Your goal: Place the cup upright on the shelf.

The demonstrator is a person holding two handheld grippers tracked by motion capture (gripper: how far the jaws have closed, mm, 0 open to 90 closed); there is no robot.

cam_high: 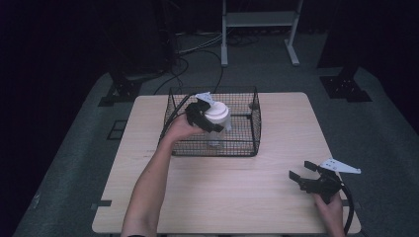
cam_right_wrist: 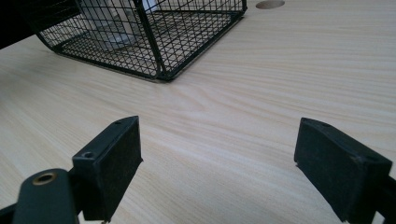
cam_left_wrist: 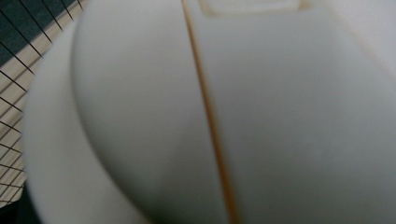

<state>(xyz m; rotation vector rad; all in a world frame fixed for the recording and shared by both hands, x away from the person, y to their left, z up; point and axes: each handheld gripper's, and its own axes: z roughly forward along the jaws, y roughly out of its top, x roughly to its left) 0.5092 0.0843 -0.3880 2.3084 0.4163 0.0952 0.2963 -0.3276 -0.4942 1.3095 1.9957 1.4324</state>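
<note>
Over the wire basket [cam_high: 247, 143], toward its left side, the left gripper [cam_high: 210, 118] is clamped on a white lidded cup [cam_high: 218, 113], held above the basket floor. At the table's [cam_high: 237, 197] near right corner, well apart, the right gripper [cam_high: 302, 174] rests with jaws spread wide, nothing between them.

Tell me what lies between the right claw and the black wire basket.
Bare light wooden tabletop only, seen in the right gripper view: nothing rests between the open right claw and the black wire basket.
</note>
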